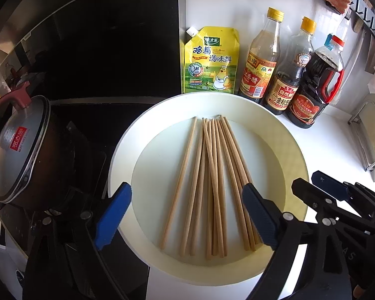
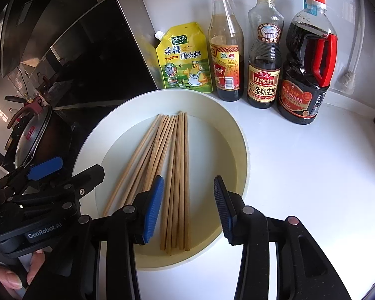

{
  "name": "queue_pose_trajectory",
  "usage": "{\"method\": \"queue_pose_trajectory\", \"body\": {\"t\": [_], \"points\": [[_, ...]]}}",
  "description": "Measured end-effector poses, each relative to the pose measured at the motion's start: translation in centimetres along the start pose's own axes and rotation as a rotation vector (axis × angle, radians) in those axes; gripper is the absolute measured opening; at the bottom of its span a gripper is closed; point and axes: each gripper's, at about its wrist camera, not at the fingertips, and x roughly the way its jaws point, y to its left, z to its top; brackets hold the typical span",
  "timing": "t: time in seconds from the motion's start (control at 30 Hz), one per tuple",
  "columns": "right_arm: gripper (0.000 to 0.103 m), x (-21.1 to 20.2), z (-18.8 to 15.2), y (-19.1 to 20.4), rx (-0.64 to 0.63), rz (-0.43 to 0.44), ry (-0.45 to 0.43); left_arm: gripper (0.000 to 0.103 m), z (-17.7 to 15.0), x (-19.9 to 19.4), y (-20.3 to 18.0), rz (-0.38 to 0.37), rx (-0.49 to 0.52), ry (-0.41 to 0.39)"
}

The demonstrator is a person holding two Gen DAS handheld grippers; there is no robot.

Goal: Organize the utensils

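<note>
In the left wrist view, a loose fan of pale wooden chopsticks (image 1: pixel 212 187) lies in the cream round tray (image 1: pixel 282 135) at frame centre, one stick apart on the left, with the left tongs (image 1: pixel 185 217) spread wide around their near ends, pressing nothing. In the right wrist view, the chopsticks (image 2: pixel 177 175) lie mid-frame in the tray (image 2: pixel 237 150) on the white tabletop (image 2: pixel 312 175); the right tongs (image 2: pixel 187 207) stand apart, several near ends between them, unclamped.

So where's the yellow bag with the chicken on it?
The yellow bag stands at the back of the white counter, just behind the big plate. In both views it sits between the black stove panel on its left and the yellow-capped bottle on its right.
</note>
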Motion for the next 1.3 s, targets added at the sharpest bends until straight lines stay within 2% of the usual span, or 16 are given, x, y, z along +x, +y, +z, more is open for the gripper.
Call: {"method": "queue_pose_trajectory", "body": {"t": [0.37, 0.77, 1.3], "points": [[0.044, -0.3, -0.31, -0.24, 0.005, -0.02, -0.002, 0.091, 0.03, 0.14, 0.13, -0.002, -0.015, 0.028], [0.045, -0.33, -0.29, -0.31, 0.004, -0.027, -0.001, 0.092, 0.04, 0.1, 0.16, 0.044, -0.011, 0.018], [0.045, -0.33, -0.34, -0.26, 0.003, -0.027, -0.002, 0.092, 0.0, 0.31, 0.25, 0.047, -0.006, 0.019]]}}
